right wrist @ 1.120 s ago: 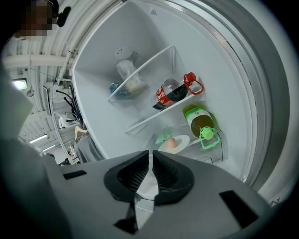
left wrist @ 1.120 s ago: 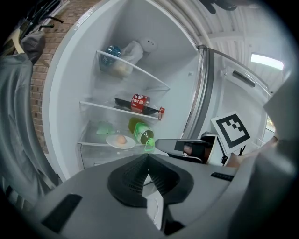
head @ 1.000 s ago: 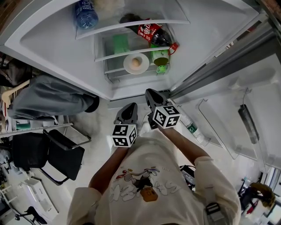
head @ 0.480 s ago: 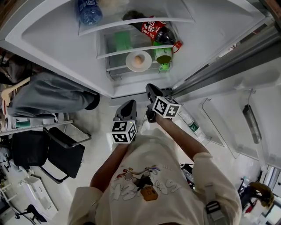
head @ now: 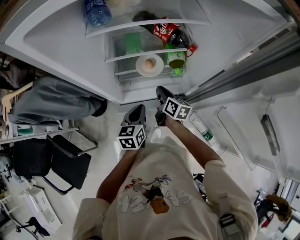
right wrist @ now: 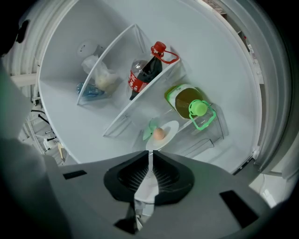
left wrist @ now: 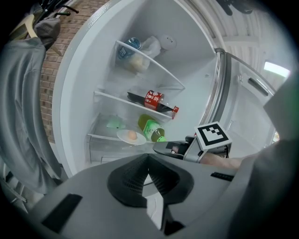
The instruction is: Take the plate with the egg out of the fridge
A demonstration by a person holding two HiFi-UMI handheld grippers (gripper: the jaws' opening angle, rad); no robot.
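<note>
The white plate [head: 149,65] with a brown egg [head: 148,64] stands on the lower glass shelf of the open fridge. It also shows as the plate [left wrist: 131,136] in the left gripper view and the plate [right wrist: 162,134] in the right gripper view. My right gripper [head: 161,92] is shut and empty, held just outside the fridge's front edge below the plate; its jaw tips [right wrist: 150,158] point at the plate's near rim. My left gripper [head: 136,111] is shut and empty too, lower and to the left, farther from the fridge.
A green bottle [head: 176,58] lies right beside the plate, and a cola bottle [head: 168,33] lies on the shelf above. A blue water bottle [head: 97,11] sits higher up. The open fridge door [head: 243,136] is at the right, a grey garment [head: 51,101] and a black chair [head: 51,164] at the left.
Both grippers have moved up toward the fridge, the right one farther than the left. The plate and bottles have not been touched.
</note>
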